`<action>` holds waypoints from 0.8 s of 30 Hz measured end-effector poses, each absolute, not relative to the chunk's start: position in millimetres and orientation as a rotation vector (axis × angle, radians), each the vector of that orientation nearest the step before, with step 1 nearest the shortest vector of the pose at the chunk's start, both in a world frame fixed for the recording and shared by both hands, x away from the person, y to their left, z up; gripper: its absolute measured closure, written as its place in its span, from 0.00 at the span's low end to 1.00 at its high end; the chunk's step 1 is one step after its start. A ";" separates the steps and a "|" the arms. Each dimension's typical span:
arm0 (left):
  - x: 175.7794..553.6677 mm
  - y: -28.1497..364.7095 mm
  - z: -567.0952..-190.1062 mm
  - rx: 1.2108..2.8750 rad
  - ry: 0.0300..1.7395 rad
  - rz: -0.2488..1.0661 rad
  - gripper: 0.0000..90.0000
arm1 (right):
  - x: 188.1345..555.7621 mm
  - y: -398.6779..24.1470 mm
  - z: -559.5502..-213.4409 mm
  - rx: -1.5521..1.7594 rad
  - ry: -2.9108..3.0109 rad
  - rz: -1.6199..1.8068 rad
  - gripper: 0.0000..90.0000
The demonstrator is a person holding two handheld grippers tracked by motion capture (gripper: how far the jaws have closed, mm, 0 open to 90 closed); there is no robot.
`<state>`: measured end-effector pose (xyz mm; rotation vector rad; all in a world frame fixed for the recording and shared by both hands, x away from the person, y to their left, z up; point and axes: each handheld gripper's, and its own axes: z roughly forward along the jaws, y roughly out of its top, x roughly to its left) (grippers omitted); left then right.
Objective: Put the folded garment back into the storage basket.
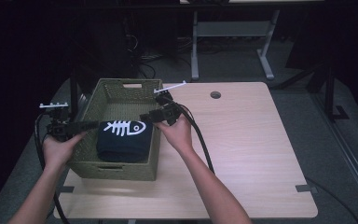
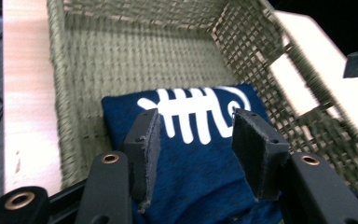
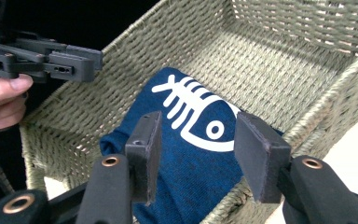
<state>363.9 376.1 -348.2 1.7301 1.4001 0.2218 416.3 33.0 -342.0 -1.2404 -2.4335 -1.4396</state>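
The folded navy-blue cloth with a white fish-skeleton print [image 1: 124,139] lies in the near end of the olive woven rectangular basket [image 1: 121,91], on the light wooden surface [image 1: 242,140]. The left claw [image 1: 92,124] hangs over the basket's left rim, jaws apart, holding nothing; the cloth sits just ahead of it. The right claw [image 1: 145,116] stands likewise over the right rim, jaws parted, empty, cloth below its 2 pads.

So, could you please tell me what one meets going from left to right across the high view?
Left gripper → folded navy shirt with a white fishbone print inside the woven basket → right gripper → round hole in the tabletop.
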 end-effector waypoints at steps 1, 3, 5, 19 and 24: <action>363.9 375.9 -347.1 1.721 1.392 0.213 0.57 | 416.4 31.0 -340.7 -1.234 -2.421 -1.451 0.57; 362.3 375.5 -344.6 1.691 1.378 0.199 0.57 | 416.0 25.3 -338.0 -1.223 -2.394 -1.472 0.57; 361.3 374.3 -343.7 1.684 1.367 0.190 0.58 | 415.7 20.5 -336.6 -1.204 -2.354 -1.483 0.56; 357.3 350.0 -334.5 1.669 1.304 0.170 0.46 | 411.8 -15.8 -334.7 -1.159 -2.264 -1.541 0.49; 357.3 338.8 -333.1 1.668 1.292 0.165 0.41 | 411.6 -29.3 -334.9 -1.161 -2.249 -1.557 0.48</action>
